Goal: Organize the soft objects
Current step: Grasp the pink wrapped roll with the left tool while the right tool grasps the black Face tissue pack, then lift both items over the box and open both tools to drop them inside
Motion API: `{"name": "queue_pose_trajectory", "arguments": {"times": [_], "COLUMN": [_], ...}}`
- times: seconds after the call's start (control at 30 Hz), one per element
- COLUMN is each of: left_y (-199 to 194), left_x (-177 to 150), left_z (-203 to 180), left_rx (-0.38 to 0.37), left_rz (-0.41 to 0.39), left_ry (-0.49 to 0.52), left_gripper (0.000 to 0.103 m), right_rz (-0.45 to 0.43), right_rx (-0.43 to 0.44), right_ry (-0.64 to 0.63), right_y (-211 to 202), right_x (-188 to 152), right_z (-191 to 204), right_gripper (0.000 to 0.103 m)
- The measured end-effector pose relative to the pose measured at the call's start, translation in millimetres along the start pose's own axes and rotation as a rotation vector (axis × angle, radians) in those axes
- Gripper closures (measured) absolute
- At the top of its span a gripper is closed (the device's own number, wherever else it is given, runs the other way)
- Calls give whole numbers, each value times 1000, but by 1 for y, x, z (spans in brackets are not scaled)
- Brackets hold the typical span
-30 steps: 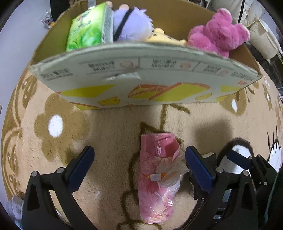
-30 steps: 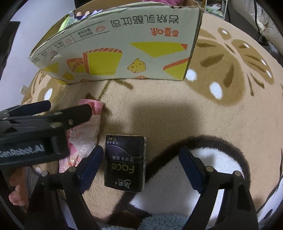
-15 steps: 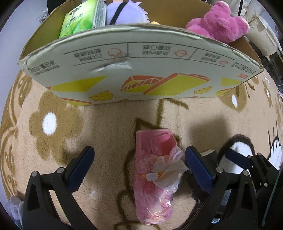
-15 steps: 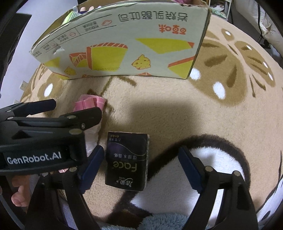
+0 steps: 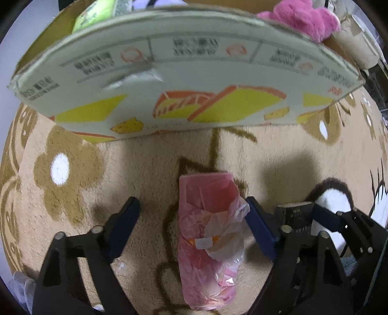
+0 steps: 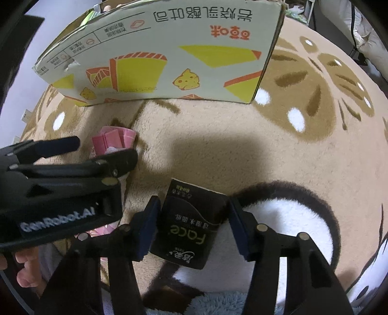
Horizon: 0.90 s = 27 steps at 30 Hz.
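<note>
Rug: tan pile, brown flowers and whisker marks, carries everything
Box: open carton toward far edge of rug, already holding green pack and pink plush. Printed side reads upside down: orange Chinese brand characters, a dark line of Chinese text, yellow cheese and bread drawings; small print too blurred to read
Pink pack: soft plastic-wrapped bundle lying flat on rug near box front, small white-and-orange sticker, unreadable
Black pack: tissue pack just beside pink pack, nearer the rug's near edge, label "Face" plus Chinese characters
Left gripper: jaws just closing, pink pack between them; right pad at loose wrap, left pad apart from it, so not clamped yet. Body marked "GenRobot.AI"
Right gripper: jaws just closing, pads drawn up against both sides of black pack, looks clamped

Step judged: twin pickup of last loose packs. Next: finish left squeeze on the pack body rather than the loose film, lift both clear over box wall, drop inside
</note>
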State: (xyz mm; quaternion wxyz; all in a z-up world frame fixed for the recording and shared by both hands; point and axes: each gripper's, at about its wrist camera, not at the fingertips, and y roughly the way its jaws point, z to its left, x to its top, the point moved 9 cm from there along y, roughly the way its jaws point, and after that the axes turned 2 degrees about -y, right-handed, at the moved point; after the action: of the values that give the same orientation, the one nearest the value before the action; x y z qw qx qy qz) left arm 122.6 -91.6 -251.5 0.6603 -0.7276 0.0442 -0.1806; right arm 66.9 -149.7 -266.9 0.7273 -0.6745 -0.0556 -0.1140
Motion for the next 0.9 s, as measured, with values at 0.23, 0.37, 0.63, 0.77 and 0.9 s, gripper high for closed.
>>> {"name": "queue_pose_trajectory", "arguments": {"times": [0.23,0.37,0.63,0.77,0.9], "left_y": [2,-2,-14,-21,-28], "left_x": [-1,3,10,14,16], "left_z": [-13,-10,-1,13,19], "left_rx": [-3,-23,4,34,28], "left_rz": [-17,-33,-98,-138,-167], "left_ry": [33,11,-22,-65,-99], "left_gripper": [55,59,61,62,62], "right_rz": [-6,-10,-45,-68,-125], "right_rx": [3,5,21,29,22], "right_ry": [1,1,28,36,49], "right_y": [1,-9,-22,-28,-42], "right_x": [0,-2,6,9,14], "right_z": [1,-9,-19,-23,-28], "right_gripper": [45,46,49,50,51]}}
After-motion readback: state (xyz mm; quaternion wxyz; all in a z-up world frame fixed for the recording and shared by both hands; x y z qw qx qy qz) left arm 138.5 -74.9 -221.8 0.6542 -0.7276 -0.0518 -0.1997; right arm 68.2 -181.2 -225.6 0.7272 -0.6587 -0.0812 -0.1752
